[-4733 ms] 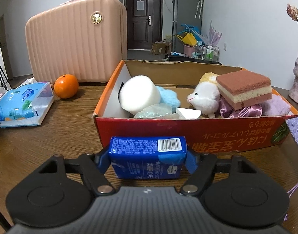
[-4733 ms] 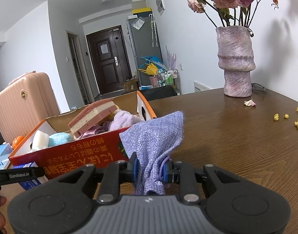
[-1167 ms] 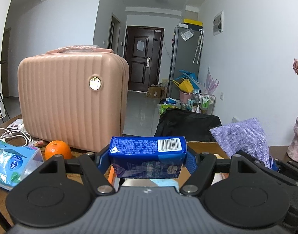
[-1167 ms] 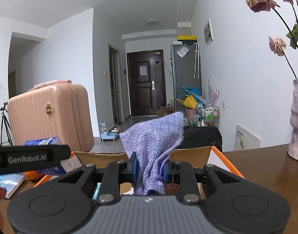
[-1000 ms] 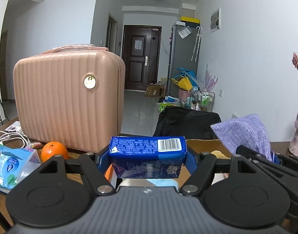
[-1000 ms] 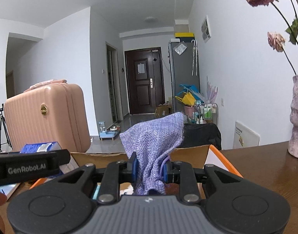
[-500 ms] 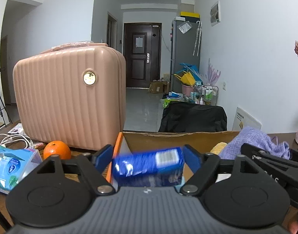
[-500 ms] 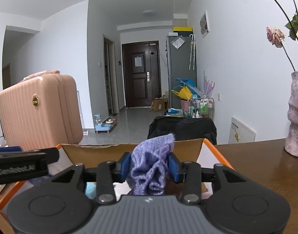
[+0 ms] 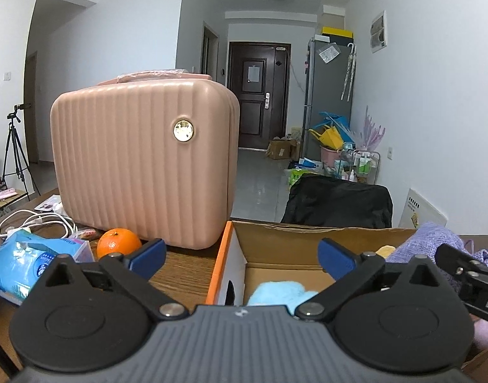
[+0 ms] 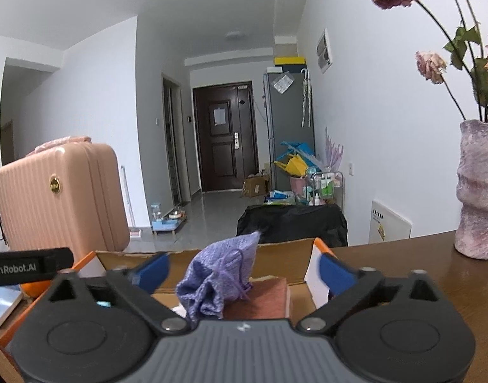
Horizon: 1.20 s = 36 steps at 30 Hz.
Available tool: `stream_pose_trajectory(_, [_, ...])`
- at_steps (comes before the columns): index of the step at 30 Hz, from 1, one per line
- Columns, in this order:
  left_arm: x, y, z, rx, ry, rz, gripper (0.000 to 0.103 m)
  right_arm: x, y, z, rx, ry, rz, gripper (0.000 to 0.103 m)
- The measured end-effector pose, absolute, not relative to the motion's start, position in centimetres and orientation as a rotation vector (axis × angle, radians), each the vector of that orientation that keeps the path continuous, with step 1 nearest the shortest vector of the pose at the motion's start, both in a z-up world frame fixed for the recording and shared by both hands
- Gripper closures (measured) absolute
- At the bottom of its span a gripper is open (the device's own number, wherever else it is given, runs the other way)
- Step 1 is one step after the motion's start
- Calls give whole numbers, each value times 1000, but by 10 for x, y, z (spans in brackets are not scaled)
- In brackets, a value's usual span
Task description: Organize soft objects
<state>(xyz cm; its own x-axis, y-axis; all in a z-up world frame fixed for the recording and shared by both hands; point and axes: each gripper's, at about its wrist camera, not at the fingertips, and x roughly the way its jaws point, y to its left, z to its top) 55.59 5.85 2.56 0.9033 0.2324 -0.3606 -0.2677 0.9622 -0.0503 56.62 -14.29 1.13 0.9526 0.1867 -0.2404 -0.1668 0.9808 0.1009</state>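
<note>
My left gripper [image 9: 242, 255] is open and empty above the left end of the orange cardboard box [image 9: 276, 239]. A light blue fluffy thing [image 9: 280, 292] lies in the box under it. The blue tissue pack I held is out of sight. My right gripper [image 10: 244, 269] is open above the box's right part [image 10: 317, 255]. The purple knitted cloth [image 10: 223, 282] rests loose between its fingers on the pink sponge cake [image 10: 266, 298] in the box. The cloth also shows in the left wrist view [image 9: 425, 242].
A pink suitcase [image 9: 142, 162] stands behind the box on the left. An orange [image 9: 118, 242], a blue wipes pack [image 9: 24, 263] and white cables [image 9: 33, 221] lie on the wooden table. A pink vase with dried roses [image 10: 478, 188] stands at the right.
Both grippers opened over the box. The blue tissue pack dropped out of the left gripper and the purple cloth slipped from the right gripper onto the sponge cake.
</note>
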Motion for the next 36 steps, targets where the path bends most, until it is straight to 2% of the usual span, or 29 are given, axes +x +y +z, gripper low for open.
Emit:
stream_pose_trajectory(15, [546, 60, 27, -95, 340, 261, 0, 553, -146, 16, 67, 214, 179, 0])
stream_pose_trajectory(36, [480, 58, 34, -92, 289, 270, 0, 483, -168, 22, 81, 137, 147, 0])
